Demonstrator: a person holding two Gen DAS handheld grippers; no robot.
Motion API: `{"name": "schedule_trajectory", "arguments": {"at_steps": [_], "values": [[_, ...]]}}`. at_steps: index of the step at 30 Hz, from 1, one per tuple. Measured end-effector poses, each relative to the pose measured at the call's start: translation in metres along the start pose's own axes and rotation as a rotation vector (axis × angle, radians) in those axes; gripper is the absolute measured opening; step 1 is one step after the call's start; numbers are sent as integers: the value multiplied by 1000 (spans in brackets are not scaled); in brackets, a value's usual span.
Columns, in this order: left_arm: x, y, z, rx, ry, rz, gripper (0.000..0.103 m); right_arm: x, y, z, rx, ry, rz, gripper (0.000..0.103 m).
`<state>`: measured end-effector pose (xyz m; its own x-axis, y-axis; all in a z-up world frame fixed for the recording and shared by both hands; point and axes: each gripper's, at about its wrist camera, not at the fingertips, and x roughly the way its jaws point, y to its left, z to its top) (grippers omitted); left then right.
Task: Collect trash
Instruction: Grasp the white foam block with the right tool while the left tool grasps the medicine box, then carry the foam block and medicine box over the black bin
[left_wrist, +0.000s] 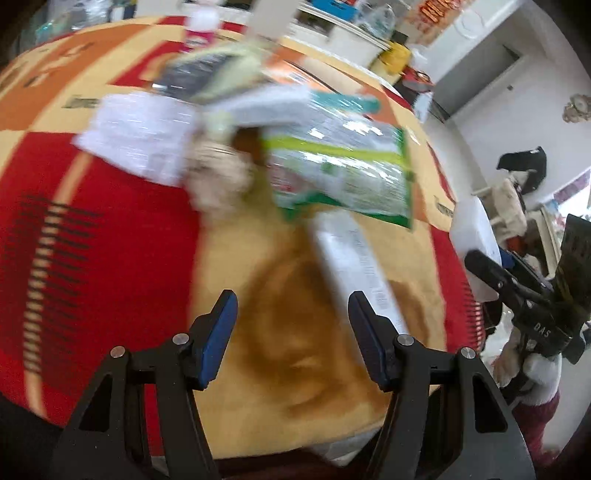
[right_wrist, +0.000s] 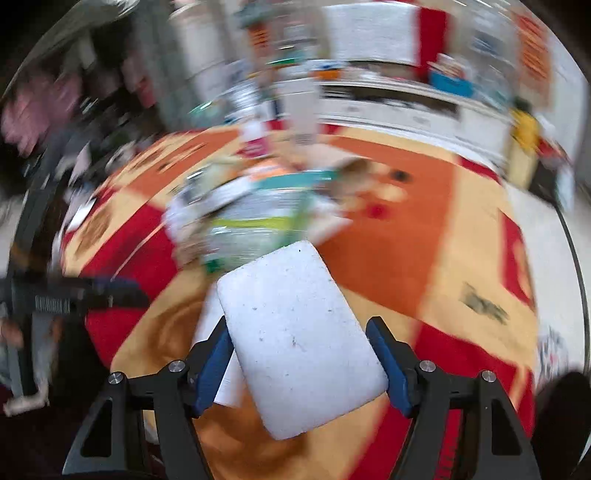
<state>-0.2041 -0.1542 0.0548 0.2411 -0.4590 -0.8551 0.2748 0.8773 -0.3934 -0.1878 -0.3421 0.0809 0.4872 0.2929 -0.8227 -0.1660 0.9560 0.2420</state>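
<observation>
A pile of trash lies on the red and orange tablecloth (left_wrist: 110, 258): a green and white plastic wrapper (left_wrist: 343, 173), a white paper (left_wrist: 136, 136), a crumpled tissue (left_wrist: 218, 181) and a long white box (left_wrist: 354, 266). My left gripper (left_wrist: 291, 321) is open and empty, just in front of the pile. My right gripper (right_wrist: 299, 350) is shut on a white foam tray (right_wrist: 295, 332), held above the table. The right gripper with the tray also shows in the left wrist view (left_wrist: 476, 240). The pile shows blurred in the right wrist view (right_wrist: 251, 218).
A pink-labelled bottle (left_wrist: 201, 29) stands at the table's far side. A white counter (right_wrist: 388, 107) with clutter runs behind the table. A yellow object (left_wrist: 397, 55) sits at the far right. The table's right edge drops to a white floor (right_wrist: 546, 229).
</observation>
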Motion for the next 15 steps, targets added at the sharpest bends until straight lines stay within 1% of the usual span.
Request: {"name": "schedule_trajectory", "arguments": {"at_steps": [3, 5, 7, 8, 9, 10, 12, 13, 14, 15], "values": [[21, -29, -1, 10, 4, 6, 61, -9, -24, -8, 82, -22, -14, 71], [34, -47, 0, 21, -2, 52, 61, -11, -36, -16, 119, -24, -7, 71], [46, -59, 2, 34, -4, 87, 61, -10, -36, -19, 131, -25, -9, 71], [53, -66, 2, 48, -10, 128, 61, -8, -36, -20, 138, -27, -9, 71], [54, -69, 3, 60, -25, 149, 61, -7, -36, -22, 146, -30, -8, 71], [56, -75, 2, 83, -39, 167, 61, -9, -36, -25, 155, -33, -3, 71], [59, -83, -2, 132, -41, 180, 60, -11, -38, -30, 169, -43, 8, 71], [59, -85, -4, 157, -43, 179, 50, -9, -36, -31, 176, -46, 9, 71], [58, -86, -7, 176, -35, 165, 47, -7, -35, -33, 184, -50, 11, 71], [56, -87, -10, 183, -28, 155, 46, -6, -36, -35, 192, -54, 11, 71]]}}
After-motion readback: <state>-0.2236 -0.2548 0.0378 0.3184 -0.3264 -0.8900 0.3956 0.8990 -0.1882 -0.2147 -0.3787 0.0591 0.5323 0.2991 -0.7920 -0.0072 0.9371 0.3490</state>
